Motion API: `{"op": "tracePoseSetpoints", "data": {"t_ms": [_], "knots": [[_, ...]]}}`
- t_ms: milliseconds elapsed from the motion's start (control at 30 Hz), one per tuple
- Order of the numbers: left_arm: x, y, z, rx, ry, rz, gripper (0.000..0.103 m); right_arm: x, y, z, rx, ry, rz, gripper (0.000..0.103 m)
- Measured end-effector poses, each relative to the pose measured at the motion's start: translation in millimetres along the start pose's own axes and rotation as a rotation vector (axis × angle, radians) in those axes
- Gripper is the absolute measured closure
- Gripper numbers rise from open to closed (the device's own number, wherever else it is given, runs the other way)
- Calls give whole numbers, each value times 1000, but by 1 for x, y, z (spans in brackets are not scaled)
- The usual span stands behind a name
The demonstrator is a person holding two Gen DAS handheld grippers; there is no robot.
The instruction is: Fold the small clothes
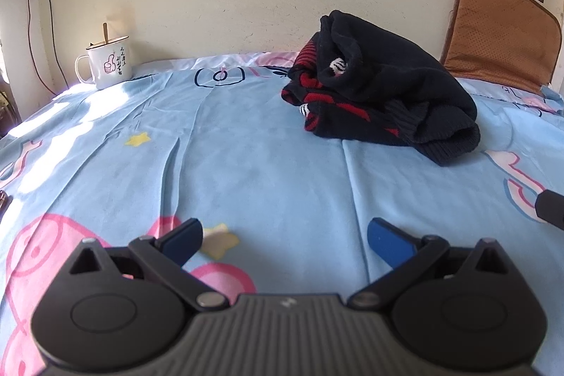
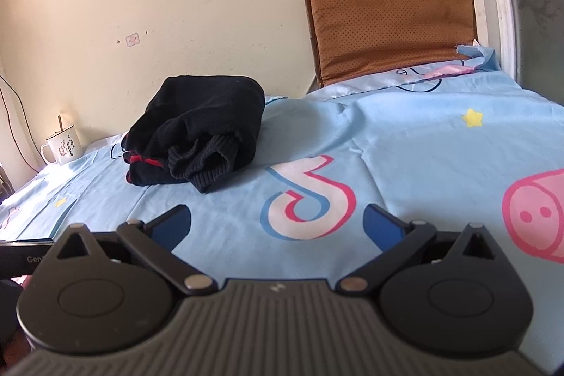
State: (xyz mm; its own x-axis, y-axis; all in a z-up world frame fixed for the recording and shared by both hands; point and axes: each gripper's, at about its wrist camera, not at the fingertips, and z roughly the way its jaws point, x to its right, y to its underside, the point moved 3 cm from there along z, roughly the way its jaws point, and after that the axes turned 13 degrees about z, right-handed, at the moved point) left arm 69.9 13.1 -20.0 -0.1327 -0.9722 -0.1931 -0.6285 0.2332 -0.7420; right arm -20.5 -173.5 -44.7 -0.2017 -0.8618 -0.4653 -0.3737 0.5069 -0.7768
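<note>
While I hold both grippers low over the blue cartoon-print sheet (image 1: 268, 171), the left wrist view shows a white enamel mug (image 1: 105, 64) at the upper left, standing by the wall with a stick poking out of it. Moving right, the left gripper (image 1: 284, 240) fills the bottom centre, its blue-padded fingers (image 1: 386, 243) spread wide with only bare sheet between them. Right of centre and further up lies the sweater (image 1: 384, 94), a dark knitted garment with red and white patterning, bunched in a loose heap on the sheet, well apart from my fingers. At the upper right a brown cushion (image 1: 500, 34) leans against the wall. In the right wrist view the mug (image 2: 63, 146) is small at the left edge, the sweater (image 2: 201, 132) sits left of centre, and the right gripper (image 2: 276, 222) at bottom centre is likewise spread apart, gripping nothing, above a pink and blue note-shaped print (image 2: 310, 199). The cushion (image 2: 391, 19) stands upper right.
</note>
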Motion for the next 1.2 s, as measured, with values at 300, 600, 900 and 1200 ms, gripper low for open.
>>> {"op": "tracePoseSetpoints", "data": {"t_ms": [300,600,900,1200], "knots": [[3,0,-2,7,-13,22,0,-3,1,-2,0,-16,-19,0],[4,0,-6,29,-40,44,0,-3,1,-4,8,-21,-18,0],[5,0,-8,38,-51,50,0,-3,1,-4,12,-27,-17,0],[4,1,-9,49,-49,56,0,-3,1,-5,13,-28,-17,0]]}}
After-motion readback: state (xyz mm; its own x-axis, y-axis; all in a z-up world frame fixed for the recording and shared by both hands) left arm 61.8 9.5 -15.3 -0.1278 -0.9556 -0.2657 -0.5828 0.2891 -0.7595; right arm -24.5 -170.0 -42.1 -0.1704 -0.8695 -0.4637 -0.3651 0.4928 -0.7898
